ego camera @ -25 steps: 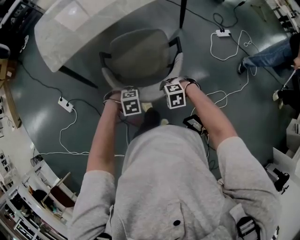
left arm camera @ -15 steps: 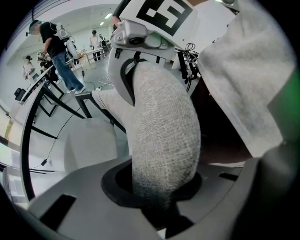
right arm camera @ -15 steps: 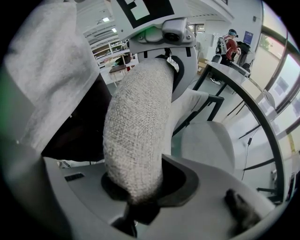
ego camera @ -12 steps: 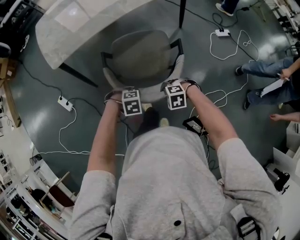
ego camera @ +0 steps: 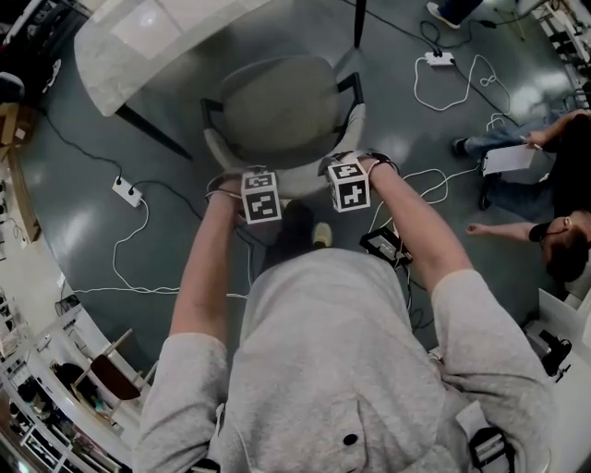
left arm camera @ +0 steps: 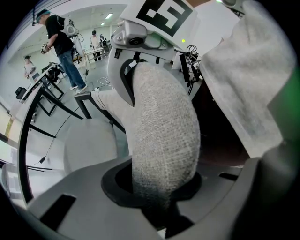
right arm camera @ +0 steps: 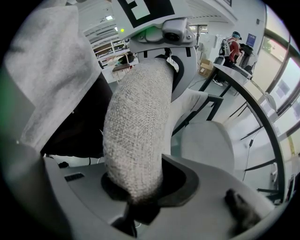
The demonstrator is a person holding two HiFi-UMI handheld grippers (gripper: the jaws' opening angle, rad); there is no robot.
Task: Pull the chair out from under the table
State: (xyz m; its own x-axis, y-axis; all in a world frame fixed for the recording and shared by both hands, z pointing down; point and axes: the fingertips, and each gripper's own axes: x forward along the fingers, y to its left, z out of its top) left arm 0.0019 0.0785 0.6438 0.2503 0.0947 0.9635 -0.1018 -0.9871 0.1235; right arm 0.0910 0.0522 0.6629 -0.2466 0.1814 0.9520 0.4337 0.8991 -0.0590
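Observation:
The grey upholstered chair (ego camera: 282, 111) stands in front of me, its seat out from beneath the white table (ego camera: 152, 42) at the top left. Both grippers hold the top of its curved backrest (ego camera: 297, 180). My left gripper (ego camera: 261, 196) is shut on the backrest's left part, and the woven fabric (left arm camera: 164, 140) fills its jaws (left arm camera: 159, 190). My right gripper (ego camera: 349, 185) is shut on the right part, where the fabric (right arm camera: 136, 136) sits between its jaws (right arm camera: 140, 190). Each gripper view shows the other gripper further along the backrest, and the seat (right arm camera: 206, 145) below.
Black table legs (ego camera: 358, 23) stand behind and left of the chair. Power strips (ego camera: 126, 191) (ego camera: 440, 59) and white cables (ego camera: 138, 268) lie on the grey floor. A person (ego camera: 554, 231) sits low at the right. Shelving and clutter line the lower left.
The chair and both grippers have come toward me, and the seat now shows further clear of the table edge. The person at the right has moved further into view.

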